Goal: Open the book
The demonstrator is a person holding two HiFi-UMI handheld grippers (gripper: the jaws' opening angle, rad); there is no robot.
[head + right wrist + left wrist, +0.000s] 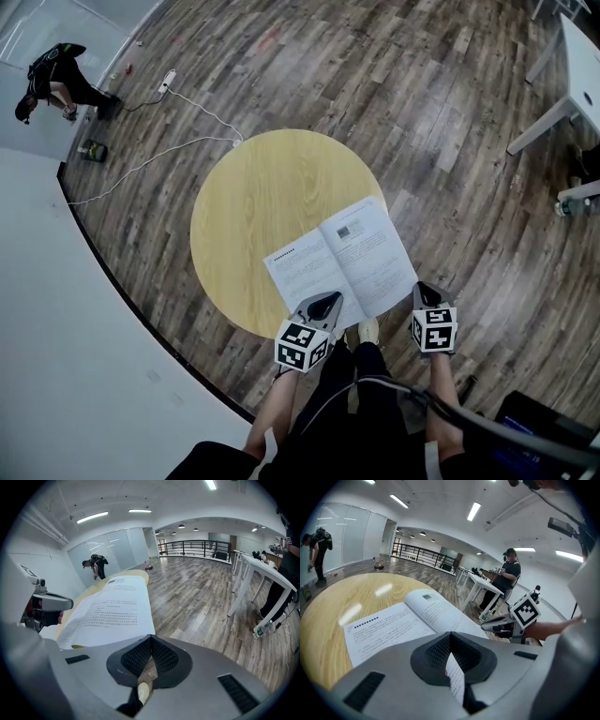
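We see the book [342,258] lying open, pages up, at the near right edge of the round wooden worktop [253,197], with its near side hanging past the rim. Our left gripper [323,303] has its fingers closed on the book's near page edge. Our right gripper [427,292] sits just beside the book's right corner, its fingers pressed together on nothing.
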